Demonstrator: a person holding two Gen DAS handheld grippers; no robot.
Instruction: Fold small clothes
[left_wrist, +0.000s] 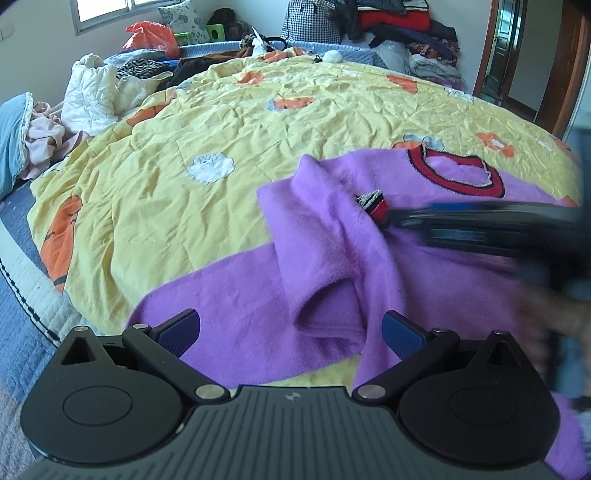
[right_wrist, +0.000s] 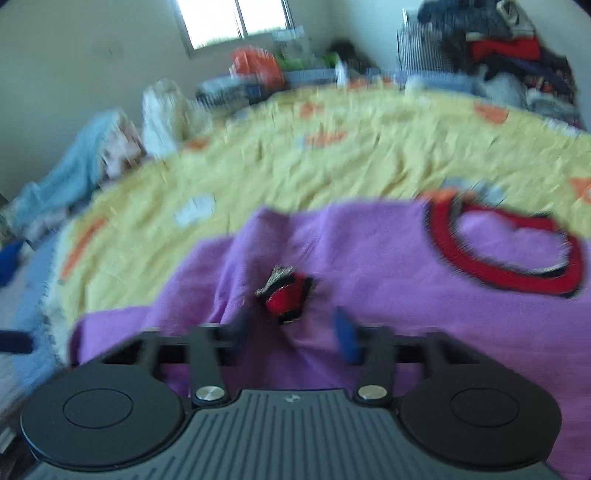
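Both grippers' fingers stand apart — left gripper and right gripper over the purple sweater.

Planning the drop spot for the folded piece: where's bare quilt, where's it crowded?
Free: the wide yellow quilt between the purple sweater and the white padded jacket, around the white flower patch. Also free behind the sweater's red collar. Crowded: the far edge with the orange bag and the clothes pile, plus the left edge.

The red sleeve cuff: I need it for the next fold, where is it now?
The red cuff lies on the purple sweater, folded across its chest, left of the red collar, just ahead of the open right gripper.
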